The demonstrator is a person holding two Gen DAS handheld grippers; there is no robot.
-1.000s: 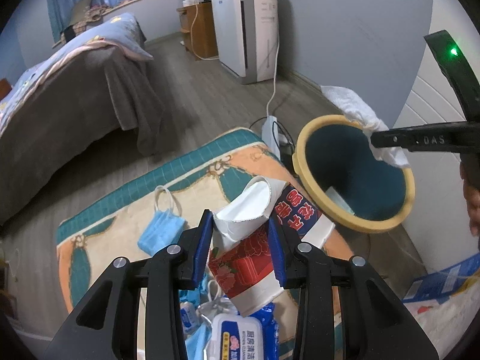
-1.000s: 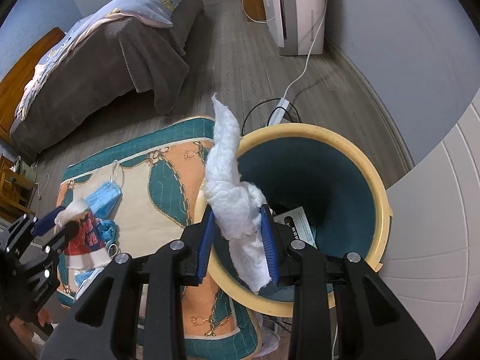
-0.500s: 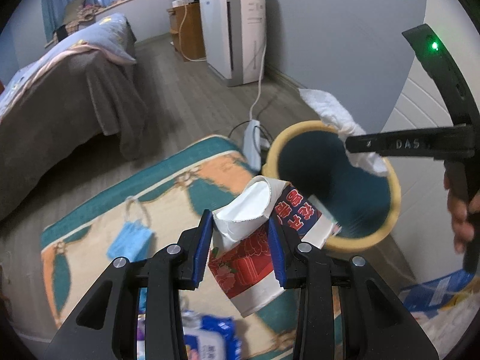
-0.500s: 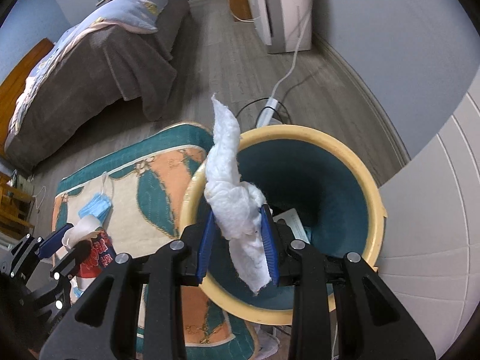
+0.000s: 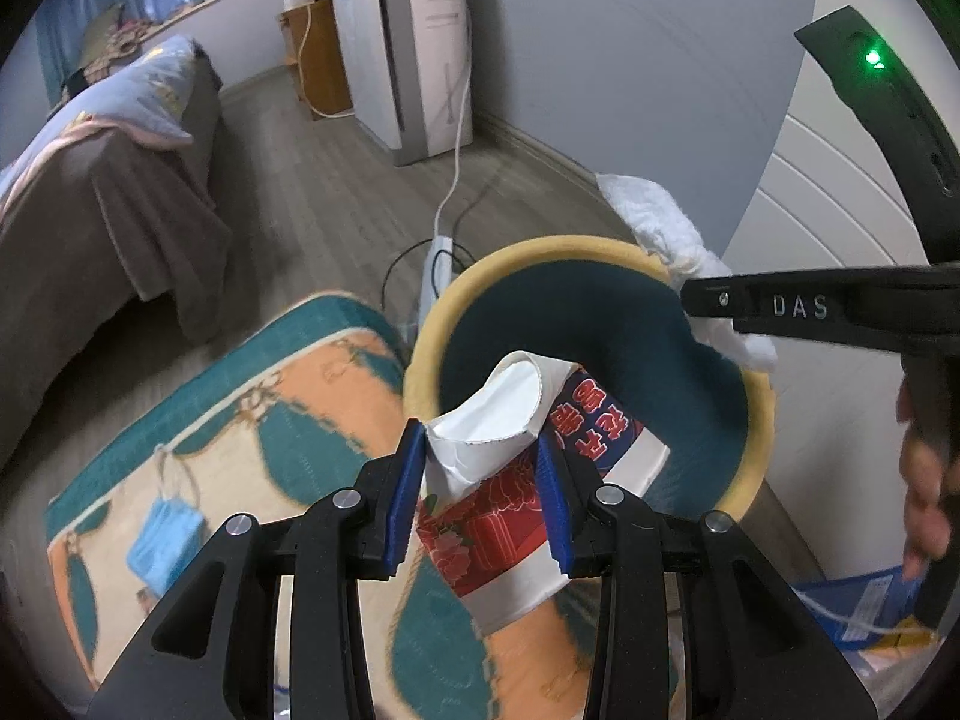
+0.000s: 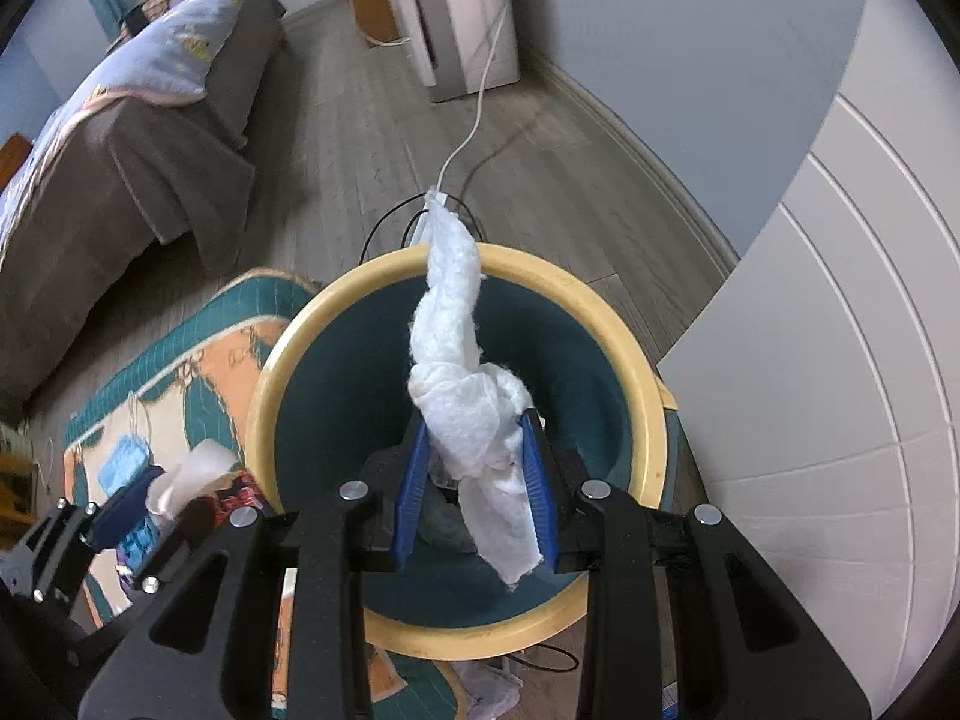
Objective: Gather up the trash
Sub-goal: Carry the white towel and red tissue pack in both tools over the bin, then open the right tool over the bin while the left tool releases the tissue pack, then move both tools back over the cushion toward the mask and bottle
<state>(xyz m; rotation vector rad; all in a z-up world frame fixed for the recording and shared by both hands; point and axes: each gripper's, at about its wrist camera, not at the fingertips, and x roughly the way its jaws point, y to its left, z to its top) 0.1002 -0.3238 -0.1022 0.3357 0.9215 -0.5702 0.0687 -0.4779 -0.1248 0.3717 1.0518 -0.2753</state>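
Both claws have neared the bin (image 6: 651, 432): left claw (image 5: 480, 495) grasping a crushed cup (image 5: 510, 516), right claw (image 6: 474, 483) grasping tissue (image 6: 462, 396); neither dropped; mask (image 5: 165, 534) remains.

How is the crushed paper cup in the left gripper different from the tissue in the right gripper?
The paper cup is stiff, flattened, printed red with dark lettering; the tissue is plain white, soft and twisted into a rope. The cup sits at the near rim of the yellow-rimmed bin; the tissue hangs over the bin's opening. Both are clamped between blue pads.
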